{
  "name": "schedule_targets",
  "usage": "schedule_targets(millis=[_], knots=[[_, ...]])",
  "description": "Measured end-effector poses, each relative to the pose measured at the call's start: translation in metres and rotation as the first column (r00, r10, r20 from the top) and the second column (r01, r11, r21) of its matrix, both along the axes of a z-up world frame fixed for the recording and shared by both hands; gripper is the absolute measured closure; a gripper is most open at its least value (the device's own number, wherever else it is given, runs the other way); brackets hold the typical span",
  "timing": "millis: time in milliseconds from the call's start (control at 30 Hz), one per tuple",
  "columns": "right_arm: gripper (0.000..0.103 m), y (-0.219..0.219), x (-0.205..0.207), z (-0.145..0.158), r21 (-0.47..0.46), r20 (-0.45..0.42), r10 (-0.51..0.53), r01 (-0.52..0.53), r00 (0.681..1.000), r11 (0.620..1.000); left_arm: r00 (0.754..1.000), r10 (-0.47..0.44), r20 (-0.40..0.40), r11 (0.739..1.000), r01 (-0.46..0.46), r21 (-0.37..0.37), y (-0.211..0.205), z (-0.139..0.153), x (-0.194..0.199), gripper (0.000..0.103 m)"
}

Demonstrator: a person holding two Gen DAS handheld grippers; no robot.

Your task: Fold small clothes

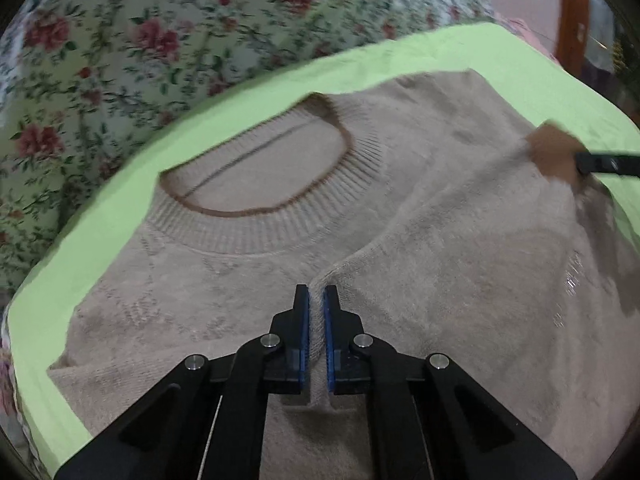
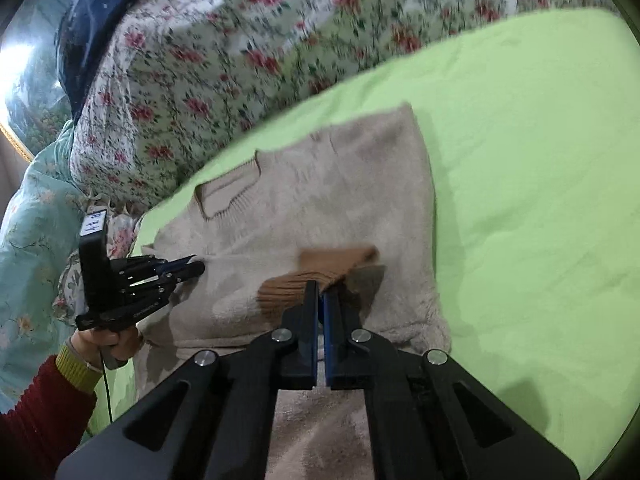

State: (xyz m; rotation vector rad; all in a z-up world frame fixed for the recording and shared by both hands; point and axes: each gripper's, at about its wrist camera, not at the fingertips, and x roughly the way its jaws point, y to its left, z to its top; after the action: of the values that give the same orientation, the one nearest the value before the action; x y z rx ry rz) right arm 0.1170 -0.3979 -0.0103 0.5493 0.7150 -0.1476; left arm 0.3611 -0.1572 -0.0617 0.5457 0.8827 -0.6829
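Note:
A beige knitted sweater [image 1: 440, 280] [image 2: 320, 200] lies flat on a lime green sheet [image 1: 248, 108] [image 2: 520, 160], its brown-trimmed ribbed neck [image 1: 256, 172] towards the far side. My left gripper [image 1: 316, 292] [image 2: 188, 270] is shut on a raised ridge of sweater fabric just below the collar. My right gripper [image 2: 320, 286] [image 1: 600, 164] is shut on the brown ribbed cuff [image 2: 288, 288] [image 1: 554, 152] of a sleeve, which it holds over the sweater's body.
A floral quilt [image 1: 160, 40] [image 2: 240, 60] is heaped along the far edge of the sheet. A person's hand [image 2: 116, 340] in a red sleeve [image 2: 40, 420] holds the left gripper. Teal floral fabric [image 2: 32, 220] lies at the left, a wooden post [image 1: 572, 20] at the far right.

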Motion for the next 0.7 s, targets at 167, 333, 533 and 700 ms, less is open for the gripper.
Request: schedule_targets(millis=[167, 333, 533, 700], knots=[[0.098, 0.003, 0.003, -0.006, -0.025, -0.035, -0.008, 0.007, 0.999, 1.000, 0.999, 0.039, -0.017, 0.999, -0.040, -0.032, -0.001, -0.001, 0.009, 0.098], [0.051, 0.001, 0.006, -0.004, -0.083, -0.033, -0.072, 0.069, 0.997, 0.994, 0.996, 0.084, 0.007, 0.996, -0.084, 0.018, -0.006, -0.006, 0.008, 0.093], [0.101, 0.000, 0.015, -0.017, -0.122, -0.162, -0.059, 0.039, 0.985, 0.992, 0.983, 0.173, -0.059, 0.983, -0.176, -0.050, 0.013, 0.007, 0.015, 0.049], [0.102, -0.008, -0.012, -0.004, -0.114, -0.149, -0.106, 0.089, 0.983, 0.990, 0.959, 0.278, -0.058, 0.948, -0.284, -0.142, 0.074, 0.020, -0.002, 0.039]])
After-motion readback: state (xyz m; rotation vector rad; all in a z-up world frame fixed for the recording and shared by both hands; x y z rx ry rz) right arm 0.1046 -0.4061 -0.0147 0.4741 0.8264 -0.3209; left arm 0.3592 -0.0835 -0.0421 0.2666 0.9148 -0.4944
